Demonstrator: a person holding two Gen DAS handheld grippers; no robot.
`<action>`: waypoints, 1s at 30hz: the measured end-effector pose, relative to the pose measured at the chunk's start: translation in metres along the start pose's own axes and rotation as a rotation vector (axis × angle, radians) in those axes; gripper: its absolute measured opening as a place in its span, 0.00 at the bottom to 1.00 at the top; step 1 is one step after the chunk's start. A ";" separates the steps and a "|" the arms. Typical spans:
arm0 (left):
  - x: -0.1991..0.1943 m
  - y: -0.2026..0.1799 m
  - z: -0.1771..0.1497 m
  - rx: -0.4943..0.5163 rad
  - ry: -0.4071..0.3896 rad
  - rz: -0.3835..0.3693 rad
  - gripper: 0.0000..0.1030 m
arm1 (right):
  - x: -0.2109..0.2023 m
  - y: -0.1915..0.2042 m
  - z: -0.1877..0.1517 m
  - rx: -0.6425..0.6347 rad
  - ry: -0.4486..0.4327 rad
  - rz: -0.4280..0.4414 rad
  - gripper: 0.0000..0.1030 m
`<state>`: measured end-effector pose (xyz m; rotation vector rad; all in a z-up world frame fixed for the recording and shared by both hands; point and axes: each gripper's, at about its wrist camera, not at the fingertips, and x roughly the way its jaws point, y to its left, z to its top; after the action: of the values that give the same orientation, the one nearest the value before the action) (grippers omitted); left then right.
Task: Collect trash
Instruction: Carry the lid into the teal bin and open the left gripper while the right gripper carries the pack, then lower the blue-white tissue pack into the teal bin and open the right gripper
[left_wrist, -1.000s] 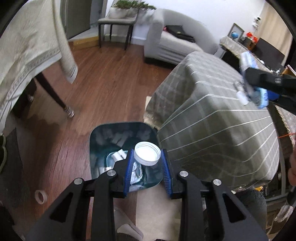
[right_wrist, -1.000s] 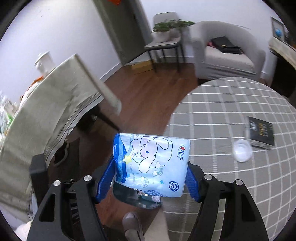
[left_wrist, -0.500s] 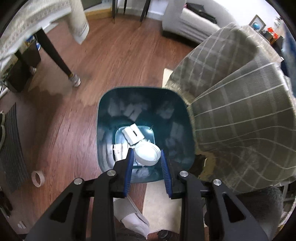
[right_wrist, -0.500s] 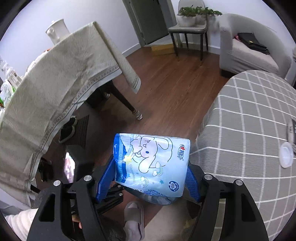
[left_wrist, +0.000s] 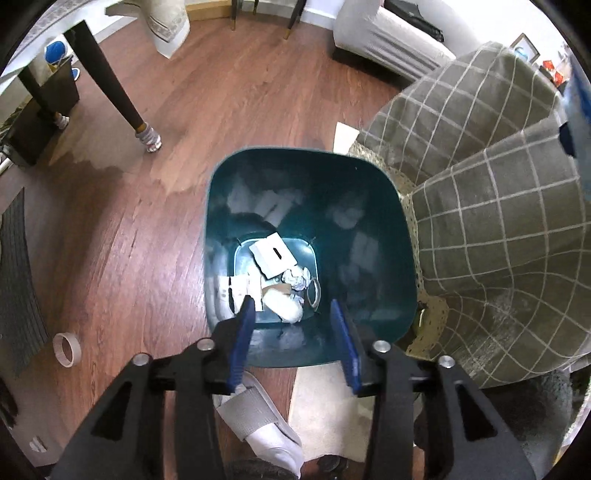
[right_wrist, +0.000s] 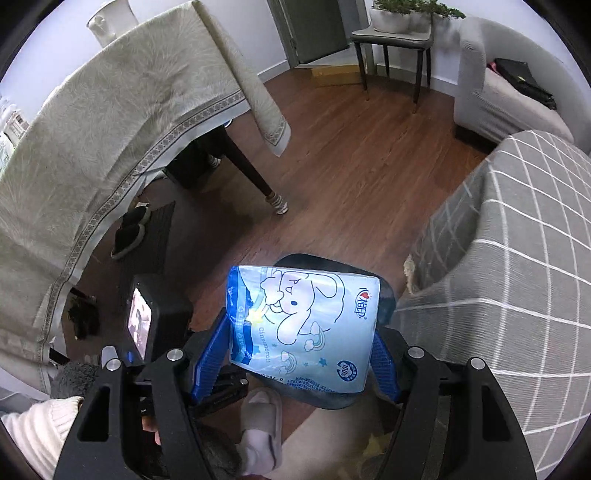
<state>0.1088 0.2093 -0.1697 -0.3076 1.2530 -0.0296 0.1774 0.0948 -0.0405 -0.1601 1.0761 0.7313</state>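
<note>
A dark teal trash bin (left_wrist: 399, 229) stands on the wood floor below my left gripper (left_wrist: 295, 332), which is open and empty over its near rim. At the bin's bottom lie a white card (left_wrist: 273, 254), crumpled paper (left_wrist: 297, 278) and a white cup (left_wrist: 284, 306). My right gripper (right_wrist: 301, 343) is shut on a light blue tissue pack with a cartoon dog (right_wrist: 303, 325), held above the bin (right_wrist: 388, 295). The pack shows at the right edge of the left wrist view (left_wrist: 578, 110).
A table with a grey checked cloth (left_wrist: 498, 229) stands right of the bin. A cream-clothed table (right_wrist: 92, 155) with a dark leg (left_wrist: 122, 99) is on the left. A tape roll (left_wrist: 66, 349) lies on the floor. My slippered foot (left_wrist: 266, 428) is near the bin.
My left gripper opened and the white-lidded cup dropped into the bin. My right gripper carried the tissue pack off the checked table toward the bin.
</note>
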 end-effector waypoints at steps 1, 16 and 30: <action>-0.006 0.002 0.000 -0.005 -0.013 -0.004 0.48 | 0.000 0.005 0.001 -0.019 -0.003 -0.011 0.67; -0.115 0.018 -0.009 -0.015 -0.252 0.001 0.52 | 0.017 0.026 -0.009 0.017 0.035 0.014 0.67; -0.214 0.013 -0.010 -0.008 -0.432 0.006 0.27 | 0.065 0.016 -0.033 0.064 0.134 0.016 0.67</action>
<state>0.0299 0.2600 0.0236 -0.2986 0.8253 0.0459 0.1605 0.1223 -0.1075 -0.1476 1.2281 0.7076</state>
